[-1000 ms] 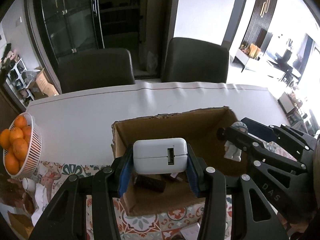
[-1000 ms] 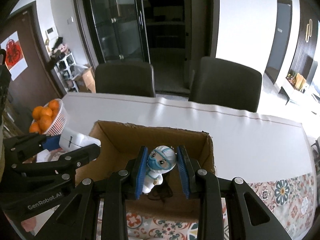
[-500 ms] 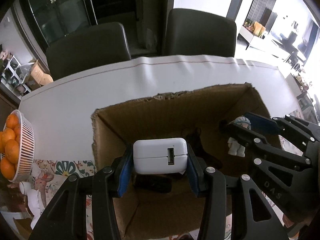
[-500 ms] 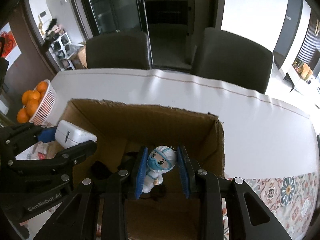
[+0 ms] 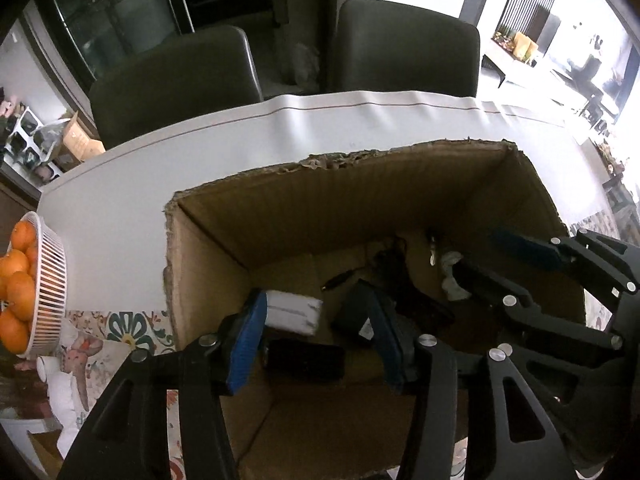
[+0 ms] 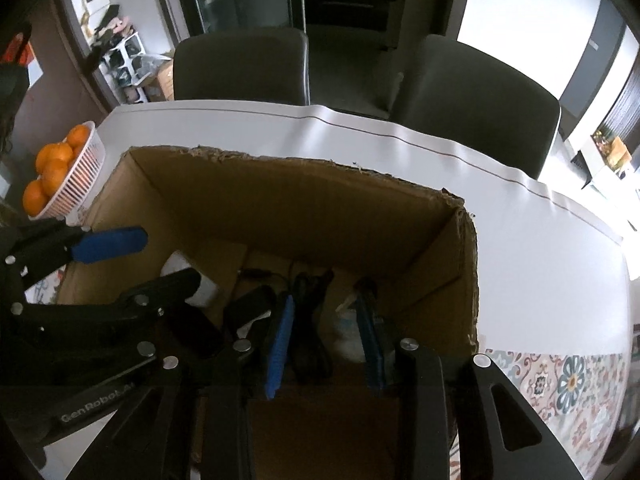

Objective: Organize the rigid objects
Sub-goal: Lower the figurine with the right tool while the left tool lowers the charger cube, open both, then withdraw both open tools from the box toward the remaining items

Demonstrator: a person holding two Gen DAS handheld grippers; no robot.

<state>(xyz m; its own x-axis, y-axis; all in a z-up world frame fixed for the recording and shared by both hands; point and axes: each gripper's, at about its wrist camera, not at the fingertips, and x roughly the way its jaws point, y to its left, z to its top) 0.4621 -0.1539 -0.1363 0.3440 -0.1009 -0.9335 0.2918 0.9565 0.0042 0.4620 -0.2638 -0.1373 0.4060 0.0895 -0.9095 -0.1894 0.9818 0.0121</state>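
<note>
An open cardboard box [image 5: 360, 208] [image 6: 304, 200] stands on the white table. My left gripper [image 5: 316, 320] is open over the box's left side. The white USB charger [image 5: 292, 312] lies on the box floor just past the left finger; in the right wrist view the charger [image 6: 176, 268] shows partly behind the left gripper. My right gripper [image 6: 326, 324] is open inside the box's right side. The small white figurine in blue mask [image 6: 348, 332] lies in the box by the right finger, also in the left wrist view [image 5: 452, 276]. Black items and cables [image 6: 308, 320] lie on the box floor.
A white basket of oranges [image 5: 28, 288] [image 6: 60, 172] sits at the table's left edge. Two dark chairs [image 5: 404, 48] stand behind the table. A patterned cloth [image 6: 560, 392] covers the near table. A white strip of table [image 6: 520, 248] runs behind and right of the box.
Both grippers moved down into the box and opened. The charger dropped from the left gripper and the figurine from the right; both now lie in the box.
</note>
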